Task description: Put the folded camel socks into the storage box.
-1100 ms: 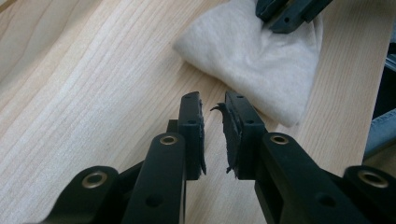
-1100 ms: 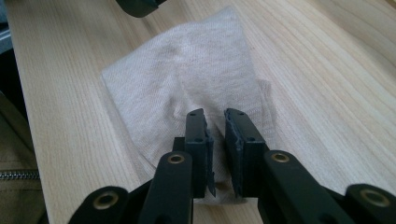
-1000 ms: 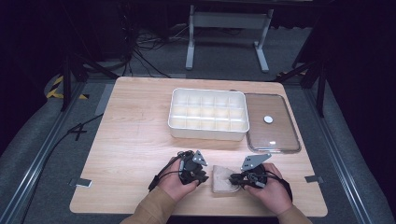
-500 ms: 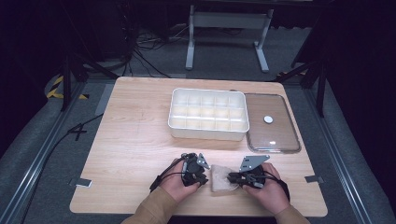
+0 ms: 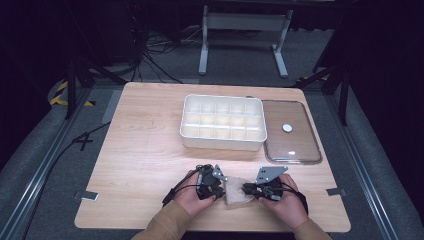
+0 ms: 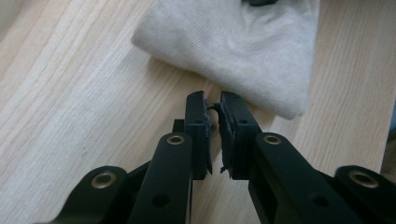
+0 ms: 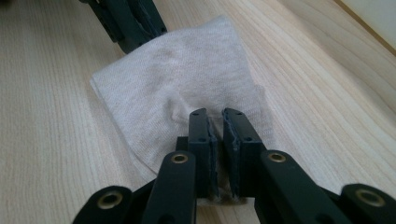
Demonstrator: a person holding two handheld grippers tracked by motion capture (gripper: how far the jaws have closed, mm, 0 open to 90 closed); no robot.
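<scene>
Tabletop [image 5: 145, 150] of pale wood grain fills the middle of the high view, set on a grey floor in a dark room, with black cables [image 5: 150, 55] trailing behind its far left corner and a grey metal stand [image 5: 243, 22] beyond its far edge. On the table's far half sits a white compartment tray [image 5: 223, 122], and just beside it to the right lies a clear lid [image 5: 291, 132] with a white knob. Near the front edge, the left gripper [image 5: 218, 186] rests beside a folded beige cloth [image 5: 237, 190]; in the left gripper view its jaws stand nearly closed with only a thin gap, empty, their tips just short of the cloth [image 6: 243, 51]. The right gripper [image 5: 248, 188] meets the cloth from the other side; in the right gripper view its jaws are pinched on the cloth's near edge [image 7: 187, 88], which puckers at the tips. The left gripper [image 7: 128, 21] shows at the cloth's far corner.
</scene>
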